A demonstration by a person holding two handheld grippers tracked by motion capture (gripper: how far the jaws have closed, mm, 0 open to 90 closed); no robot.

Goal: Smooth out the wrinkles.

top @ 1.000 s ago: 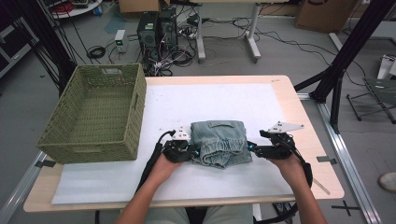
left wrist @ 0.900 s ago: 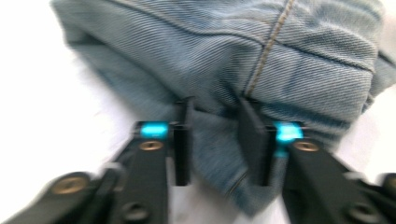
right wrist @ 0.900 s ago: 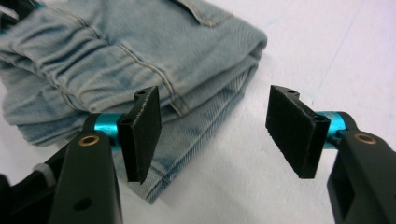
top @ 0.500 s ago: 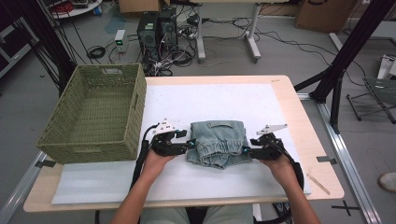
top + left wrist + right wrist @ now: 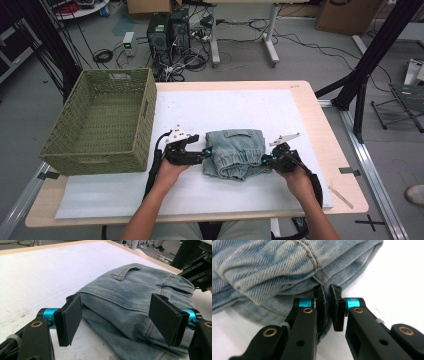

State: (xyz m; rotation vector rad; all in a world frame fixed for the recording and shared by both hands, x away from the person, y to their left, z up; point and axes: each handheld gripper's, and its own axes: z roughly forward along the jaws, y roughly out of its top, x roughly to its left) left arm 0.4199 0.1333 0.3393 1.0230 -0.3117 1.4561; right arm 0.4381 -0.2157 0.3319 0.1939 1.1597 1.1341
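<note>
Right now the folded jeans [image 5: 235,154] lie on the white mat [image 5: 240,107] near the person's edge of the table [image 5: 310,100], with a gripper at each side. In the high view the left gripper [image 5: 205,153] sits just beside the denim's left edge. Its own view shows its jaws standing wide apart, having just been opening, with the jeans [image 5: 135,305] lying in the gap beyond them and neither pad pressing on the cloth. The right gripper [image 5: 264,160] meets the bundle's right edge. Its jaws have just been closing, and in the right gripper view [image 5: 329,293] they stand nearly together right at the lowest fold of the jeans [image 5: 274,272]. A thin layer of denim seems to be pinched between the pads, though the narrow dark gap makes that hard to confirm. The green wicker basket [image 5: 75,150] stands at the table's left end, well apart from the jeans.
</note>
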